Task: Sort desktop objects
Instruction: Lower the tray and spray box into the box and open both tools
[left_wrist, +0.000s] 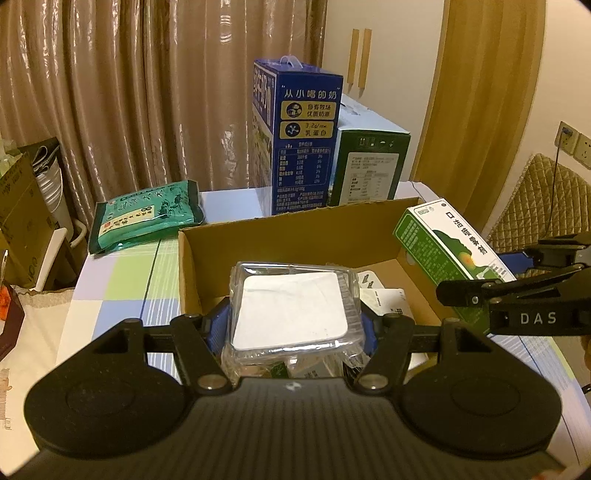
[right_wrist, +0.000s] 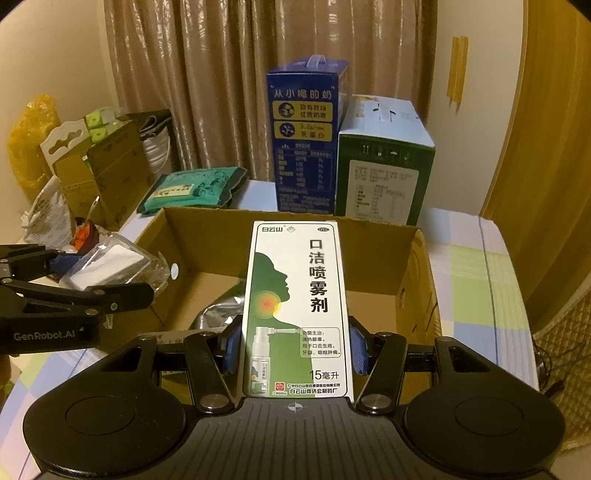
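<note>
Your left gripper (left_wrist: 293, 325) is clamped by its blue pads on a clear plastic case (left_wrist: 295, 306) with a white insert, held over the near end of the open cardboard box (left_wrist: 280, 229); only this view shows white packets (left_wrist: 384, 295) lying in the box just beyond the case. Your right gripper (right_wrist: 295, 349) grips the green-and-white spray carton (right_wrist: 297, 306) by its long sides, lengthwise ahead of the jaws above the same box, and only this view shows a silver foil pouch (right_wrist: 218, 314) on the box floor to the carton's left. Beyond both tools stand a blue milk carton (right_wrist: 304, 140) and a green carton (right_wrist: 384, 173), with a green tea packet (left_wrist: 147, 218) off to the left.
</note>
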